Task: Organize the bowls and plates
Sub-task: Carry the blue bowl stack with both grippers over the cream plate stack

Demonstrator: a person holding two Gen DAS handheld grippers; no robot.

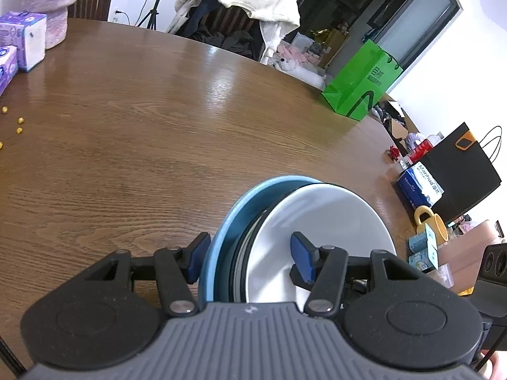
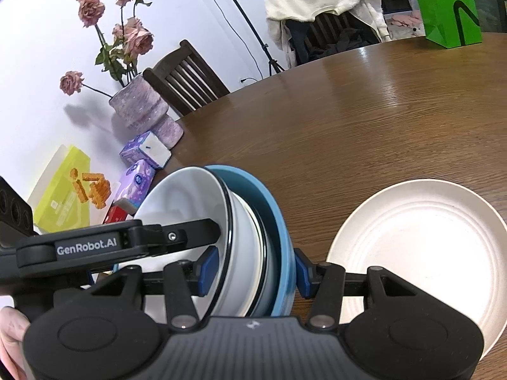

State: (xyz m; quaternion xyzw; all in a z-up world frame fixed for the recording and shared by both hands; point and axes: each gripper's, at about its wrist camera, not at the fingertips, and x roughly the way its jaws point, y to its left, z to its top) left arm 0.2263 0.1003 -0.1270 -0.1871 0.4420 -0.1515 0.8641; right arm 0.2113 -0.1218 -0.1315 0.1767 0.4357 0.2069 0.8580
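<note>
**A:** What does the left wrist view show?

**B:** At the bottom centre, the left gripper (image 1: 250, 259) clamps a stack of dishes stood on edge. One blue pad (image 1: 197, 258) presses the outside of a blue plate (image 1: 221, 240). The other pad sits against the inner face of a white bowl (image 1: 320, 221). A dark-rimmed dish is sandwiched between them. Behind lies a round wooden table (image 1: 158, 110). A green paper bag (image 1: 361, 85) stands at its far edge, upper right. Purple tissue packs (image 1: 25, 41) are at the upper left.

**B:** And the right wrist view?

**A:** The right gripper (image 2: 253, 272), lower centre, grips the same stack. Its pads press the white bowl (image 2: 190, 196) on the left and the blue plate (image 2: 272, 209) on the right. The left gripper's black arm (image 2: 120, 240) reaches in from the left edge, its tip at the bowl's rim. A cream plate (image 2: 424, 240) lies flat on the table (image 2: 348, 120), lower right. A pink vase (image 2: 142, 107) of dried roses stands at the upper left.
</note>
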